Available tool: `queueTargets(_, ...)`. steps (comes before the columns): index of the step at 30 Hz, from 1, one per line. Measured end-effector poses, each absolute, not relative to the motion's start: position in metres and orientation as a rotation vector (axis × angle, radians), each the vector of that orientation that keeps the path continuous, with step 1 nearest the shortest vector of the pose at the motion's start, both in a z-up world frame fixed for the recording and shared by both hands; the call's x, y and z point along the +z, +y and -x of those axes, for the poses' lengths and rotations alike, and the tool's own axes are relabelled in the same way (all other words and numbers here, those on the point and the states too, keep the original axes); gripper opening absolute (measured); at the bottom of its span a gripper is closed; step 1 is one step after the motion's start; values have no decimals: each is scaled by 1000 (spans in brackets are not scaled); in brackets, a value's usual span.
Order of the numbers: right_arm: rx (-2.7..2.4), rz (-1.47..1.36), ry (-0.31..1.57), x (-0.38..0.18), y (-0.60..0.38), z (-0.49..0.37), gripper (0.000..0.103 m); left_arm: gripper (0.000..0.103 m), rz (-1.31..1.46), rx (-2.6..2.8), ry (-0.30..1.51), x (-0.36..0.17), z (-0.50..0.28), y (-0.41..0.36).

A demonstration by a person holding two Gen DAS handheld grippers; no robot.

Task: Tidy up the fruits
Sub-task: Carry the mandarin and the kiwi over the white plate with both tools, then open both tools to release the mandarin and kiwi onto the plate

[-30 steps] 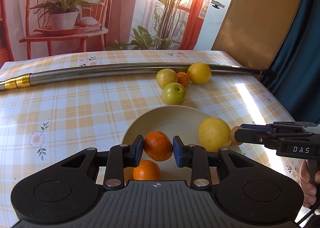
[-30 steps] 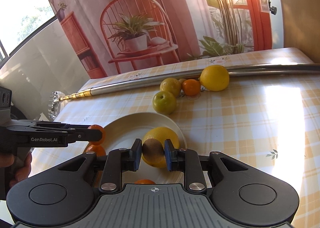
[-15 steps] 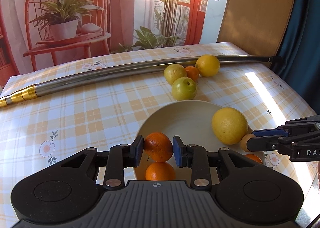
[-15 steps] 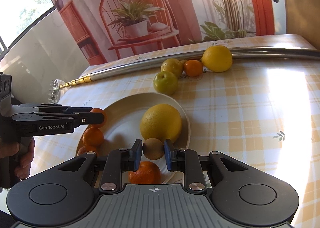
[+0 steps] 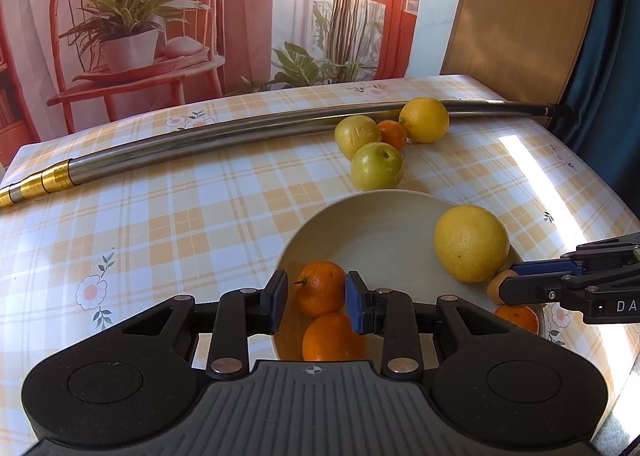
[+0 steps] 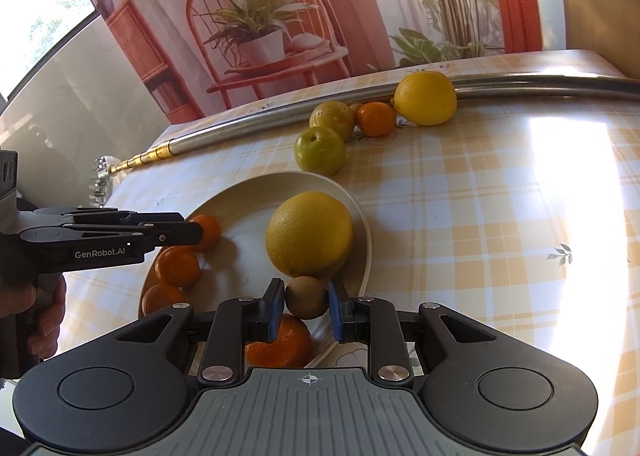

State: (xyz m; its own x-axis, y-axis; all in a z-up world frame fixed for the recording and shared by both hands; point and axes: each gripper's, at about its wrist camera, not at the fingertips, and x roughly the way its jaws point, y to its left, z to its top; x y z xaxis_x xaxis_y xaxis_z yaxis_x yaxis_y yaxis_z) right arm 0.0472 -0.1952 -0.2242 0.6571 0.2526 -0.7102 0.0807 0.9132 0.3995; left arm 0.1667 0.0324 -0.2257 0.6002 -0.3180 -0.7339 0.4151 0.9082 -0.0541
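**Over the bowl: both claws around fruit**

Over the cream bowl [image 5: 384, 212] both grippers sit low. Left gripper [image 5: 316, 298] has its blue pads either side of a small orange [image 5: 320, 288] at the bowl's near-left inner wall; slivers of gap show on both sides, so a firm clamp cannot be confirmed. Right gripper [image 6: 306, 306] is around a brown kiwi [image 6: 306, 296] at the bowl's near rim, just beside the large yellow citrus [image 6: 309, 234]; left pad looks touching, right pad shows a thin gap, grip uncertain.

Left wrist view only: full length of the steel pole [image 5: 240, 132] beyond the bowl, its gold collar end, dark curtain at far right. Right wrist view only: a person's hand [image 6: 48, 316] on the left gripper's handle, a third orange [image 6: 160, 298] at the bowl's left edge, a fourth under the right gripper's fingers.

Beyond the bowl, against the pole: lemon [image 5: 425, 120], small orange, two round green-yellow fruits [image 5: 377, 166], clustered and touching.

Bowl smooth, matte, shallow. Citrus skin dimpled; kiwi dull, fuzzy. Checked tablecloth [image 5: 160, 216] glossy with flower prints.
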Motion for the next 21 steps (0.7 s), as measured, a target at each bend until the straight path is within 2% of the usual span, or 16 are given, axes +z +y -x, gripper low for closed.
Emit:
queueTargets(18, 77, -412, 842, -221, -197, -45, 24, 35, -117, -399, 817, -224, -163, 34)
queueTargets(21, 73, -400, 830, -218, -198, -44, 28, 35, -114, -395, 817, -224, -163, 35)
